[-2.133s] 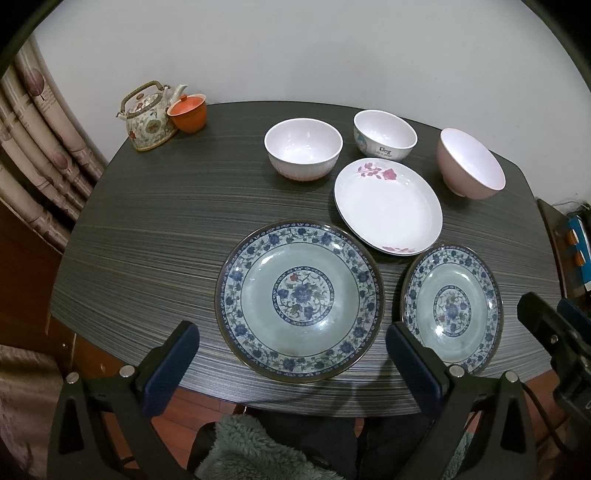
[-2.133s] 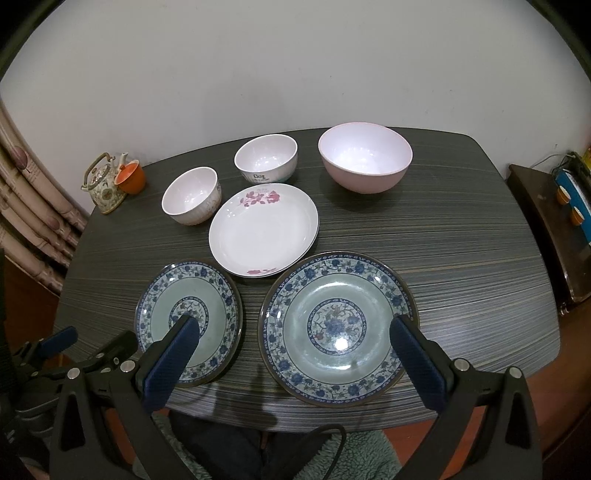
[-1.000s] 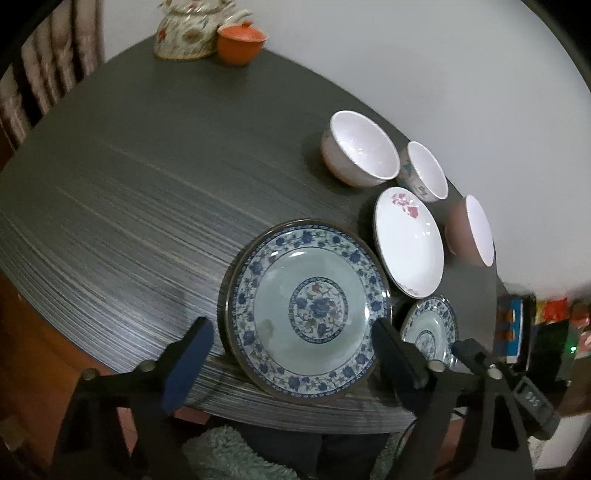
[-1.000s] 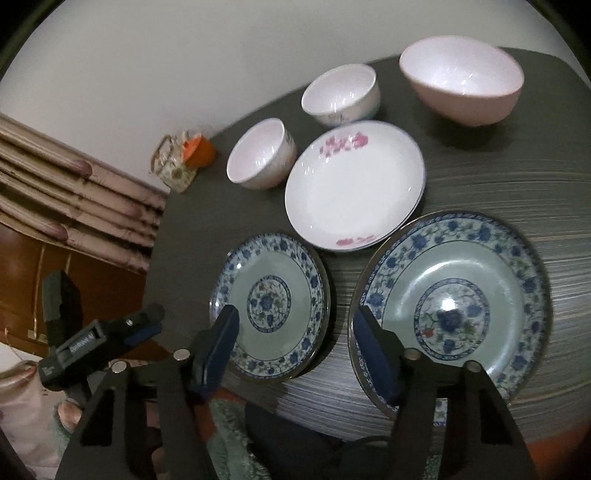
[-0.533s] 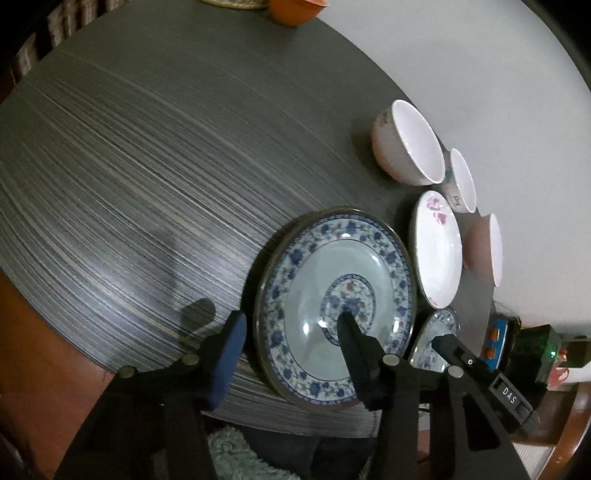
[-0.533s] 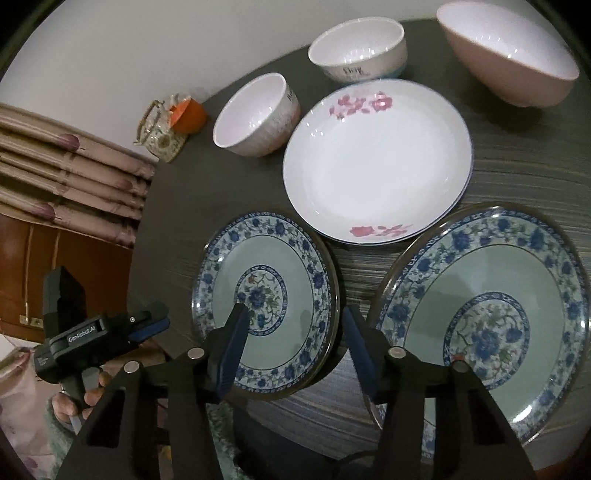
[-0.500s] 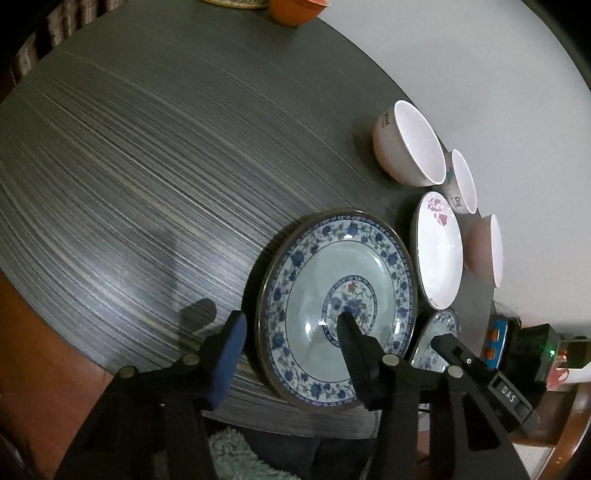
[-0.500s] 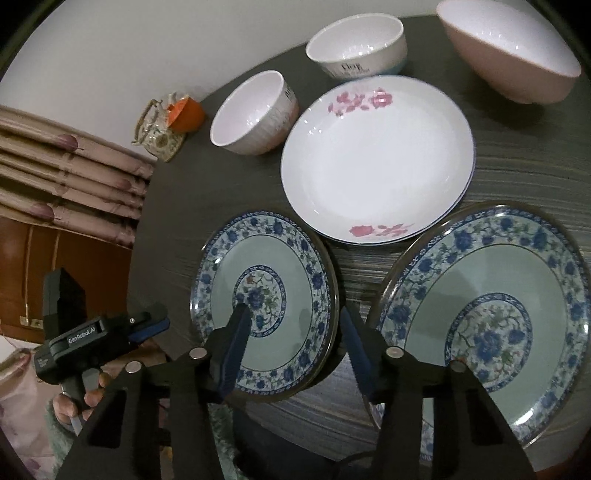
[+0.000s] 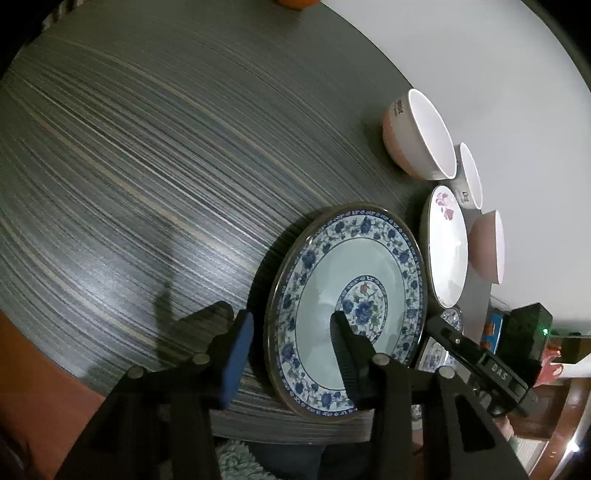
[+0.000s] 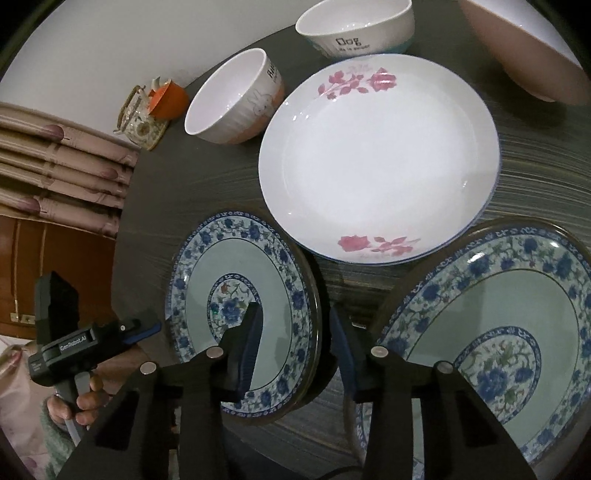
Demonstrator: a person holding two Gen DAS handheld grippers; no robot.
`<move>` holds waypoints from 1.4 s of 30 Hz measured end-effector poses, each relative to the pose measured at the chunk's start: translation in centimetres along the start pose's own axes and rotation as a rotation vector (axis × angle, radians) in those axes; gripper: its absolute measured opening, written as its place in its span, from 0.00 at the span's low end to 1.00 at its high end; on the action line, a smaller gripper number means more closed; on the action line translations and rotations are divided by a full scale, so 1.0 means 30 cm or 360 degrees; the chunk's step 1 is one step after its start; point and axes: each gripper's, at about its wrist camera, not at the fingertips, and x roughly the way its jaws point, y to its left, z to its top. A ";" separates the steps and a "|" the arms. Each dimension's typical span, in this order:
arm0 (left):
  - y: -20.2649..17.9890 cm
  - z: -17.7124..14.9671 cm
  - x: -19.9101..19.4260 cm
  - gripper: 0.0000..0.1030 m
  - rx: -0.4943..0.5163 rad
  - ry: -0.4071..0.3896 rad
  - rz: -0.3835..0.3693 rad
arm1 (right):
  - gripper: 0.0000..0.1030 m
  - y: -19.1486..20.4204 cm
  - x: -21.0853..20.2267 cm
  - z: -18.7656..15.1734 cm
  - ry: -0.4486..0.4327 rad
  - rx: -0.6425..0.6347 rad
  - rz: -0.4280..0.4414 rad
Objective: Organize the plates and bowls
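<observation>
My left gripper point(image 9: 291, 345) is open and straddles the near rim of the large blue-patterned plate point(image 9: 373, 269), one finger over the plate, one outside it. My right gripper point(image 10: 295, 339) is open and straddles the right rim of the small blue-patterned plate point(image 10: 229, 269). The large plate also shows in the right wrist view point(image 10: 517, 332). A white plate with pink flowers point(image 10: 376, 162) lies behind them. Three bowls stand at the back: a rabbit bowl point(image 10: 232, 99), a "Dog" bowl point(image 10: 354, 26) and a pink bowl point(image 10: 528, 48).
A teapot point(image 10: 138, 118) and an orange cup point(image 10: 168, 98) stand at the table's far left corner. The dark striped tabletop point(image 9: 147, 147) spreads left of the plates. Curtains point(image 10: 55, 162) hang at the left. The table's front edge is just under both grippers.
Both grippers have come down and forward to the plates and narrowed. The left now straddles the large plate's rim, the right the small plate's rim. The dishes have not moved.
</observation>
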 end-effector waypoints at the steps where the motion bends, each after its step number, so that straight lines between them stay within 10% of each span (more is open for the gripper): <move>1: -0.001 0.001 0.002 0.39 0.0011 -0.0001 0.0002 | 0.33 -0.002 0.008 0.004 0.0007 0.0002 -0.0006; 42: -0.011 0.031 -0.001 0.16 0.0155 -0.0088 0.0124 | 0.13 0.060 0.022 -0.004 -0.0011 -0.0123 0.0034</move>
